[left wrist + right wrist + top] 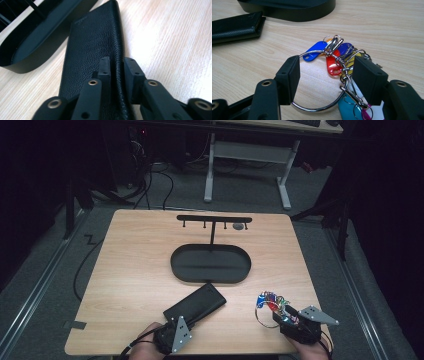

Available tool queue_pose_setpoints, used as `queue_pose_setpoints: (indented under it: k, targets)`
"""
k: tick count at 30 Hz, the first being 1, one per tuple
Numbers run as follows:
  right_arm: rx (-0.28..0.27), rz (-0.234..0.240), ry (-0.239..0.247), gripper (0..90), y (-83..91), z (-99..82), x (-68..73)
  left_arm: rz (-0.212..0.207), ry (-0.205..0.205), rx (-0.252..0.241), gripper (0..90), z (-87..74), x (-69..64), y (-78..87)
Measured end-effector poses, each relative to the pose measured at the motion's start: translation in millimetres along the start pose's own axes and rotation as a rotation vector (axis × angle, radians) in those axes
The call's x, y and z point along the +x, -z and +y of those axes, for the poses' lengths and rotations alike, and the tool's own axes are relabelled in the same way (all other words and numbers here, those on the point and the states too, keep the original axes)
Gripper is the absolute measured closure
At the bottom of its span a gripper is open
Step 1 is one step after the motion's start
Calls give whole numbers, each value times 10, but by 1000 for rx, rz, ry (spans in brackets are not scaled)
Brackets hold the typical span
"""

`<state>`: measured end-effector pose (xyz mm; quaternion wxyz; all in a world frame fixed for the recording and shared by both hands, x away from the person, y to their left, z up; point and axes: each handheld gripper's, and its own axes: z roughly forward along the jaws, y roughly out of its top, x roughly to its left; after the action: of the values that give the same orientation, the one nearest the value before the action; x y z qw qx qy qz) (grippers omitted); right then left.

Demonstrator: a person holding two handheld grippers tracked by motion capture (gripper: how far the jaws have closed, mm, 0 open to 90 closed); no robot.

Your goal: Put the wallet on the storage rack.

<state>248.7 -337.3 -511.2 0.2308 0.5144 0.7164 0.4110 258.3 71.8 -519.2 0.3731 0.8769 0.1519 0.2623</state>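
A black leather wallet (pixel 196 304) lies slanted on the wooden table, near the front. My left gripper (pixel 176 320) is shut on its near edge; in the left gripper view (pixel 117 65) both jaws pinch the wallet (pixel 92 42) along its spine. At the front right lies a metal key ring (pixel 270 304) with several coloured tags. My right gripper (pixel 281 316) is open and straddles it. In the right gripper view (pixel 328 80) the key ring (pixel 332 65) sits between the pads, with a gap on either side.
A black oval tray (pixel 173 263) sits mid-table, with a T-shaped hook stand (pixel 214 219) rising from it and a small grey thing (pixel 239 226) on one hook. The tray's wall (pixel 30 47) is just left of the wallet. A desk frame stands beyond the table.
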Motion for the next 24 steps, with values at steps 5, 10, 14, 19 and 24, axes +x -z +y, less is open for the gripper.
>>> queue_pose_setpoints:
  k: [5,10,14,19,24]
  targets:
    - [-2,5,0,399,-6,-2,-11,-4,46,-40,792,-11,74,85]
    - [-2,7,-2,399,-7,-2,-18,0,69,-70,799,-19,132,182]
    - [-1,7,-8,399,-5,-5,-25,-6,107,-94,802,-28,158,259]
    - [-2,10,-9,399,-9,-6,-29,-11,147,-128,808,-48,216,324]
    - [-6,10,-6,399,-2,-2,-36,-28,206,-162,809,-83,294,378]
